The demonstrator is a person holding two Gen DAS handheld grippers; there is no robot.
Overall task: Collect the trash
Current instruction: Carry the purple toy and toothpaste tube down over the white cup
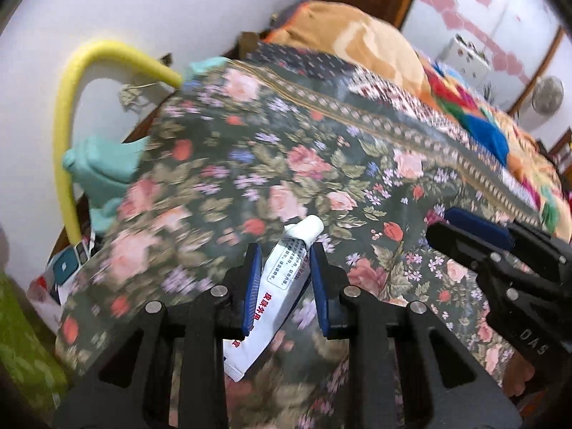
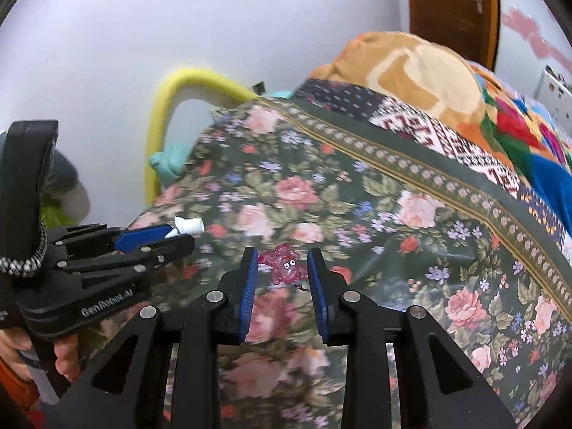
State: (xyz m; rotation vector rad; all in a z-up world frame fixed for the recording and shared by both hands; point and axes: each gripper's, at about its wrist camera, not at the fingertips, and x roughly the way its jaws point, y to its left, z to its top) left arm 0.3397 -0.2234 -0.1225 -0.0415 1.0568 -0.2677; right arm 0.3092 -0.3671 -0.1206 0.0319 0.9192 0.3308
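Note:
My left gripper (image 1: 284, 254) is shut on a white ointment tube (image 1: 282, 275) with a white cap and red and blue print, held above the floral bedspread (image 1: 250, 164). From the right wrist view the left gripper (image 2: 171, 234) holds the tube (image 2: 187, 226) at the left. My right gripper (image 2: 282, 255) is open, its fingers either side of a small pink see-through wrapper with cartoon eyes (image 2: 286, 264) lying on the bedspread (image 2: 393, 232). The right gripper also shows in the left wrist view (image 1: 443, 225) at the right.
Folded orange and multicoloured blankets (image 1: 375, 46) lie at the bed's far end. A yellow padded rail (image 1: 68, 125) with teal cloth (image 1: 103, 168) runs along the bed's left side by the white wall. Boxes and papers (image 1: 64, 268) lie on the floor lower left.

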